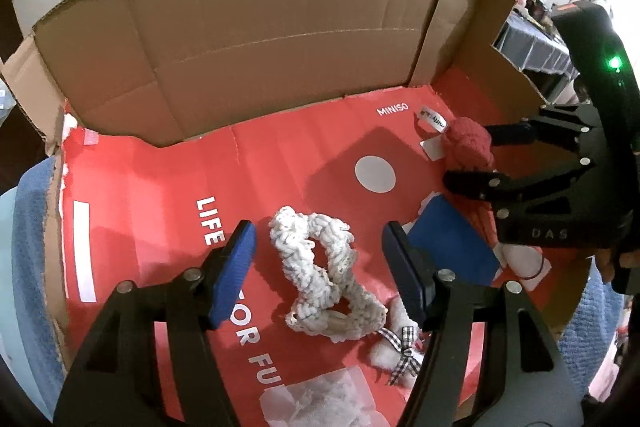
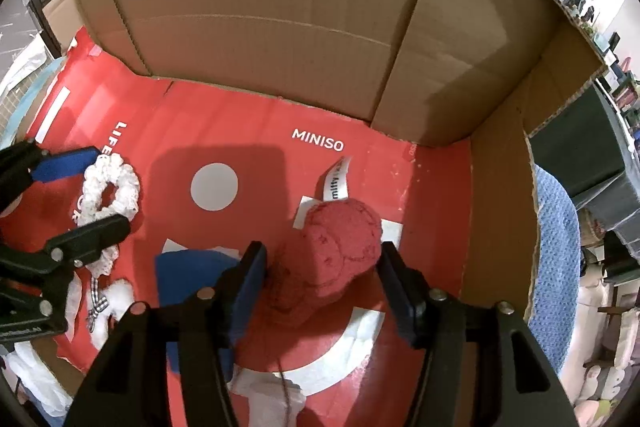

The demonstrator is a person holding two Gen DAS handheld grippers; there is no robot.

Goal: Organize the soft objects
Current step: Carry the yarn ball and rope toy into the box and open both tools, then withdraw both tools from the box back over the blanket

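A white crocheted ring [image 1: 316, 267] lies on the red floor [image 1: 160, 187] of a cardboard box. My left gripper [image 1: 316, 241] stands open around it, and its blue pads [image 1: 236, 267] do not touch the yarn. In the right wrist view the same ring [image 2: 120, 187] sits between the left gripper's [image 2: 112, 189] fingers. A red knitted soft thing [image 2: 340, 247] rests on the box floor between the jaws of my right gripper [image 2: 322, 257], which is open, its pads close beside it without pressing. The left wrist view shows the red thing [image 1: 468, 143] and the right gripper [image 1: 472, 159] at the right.
A white fluffy piece with a checked bow [image 1: 394, 343] lies beside the ring. A blue card [image 1: 448, 243] and a white label strip [image 2: 336, 183] lie on the floor. Tall cardboard walls [image 2: 280, 27] close the back and right. Blue towelling [image 2: 556, 247] lies outside.
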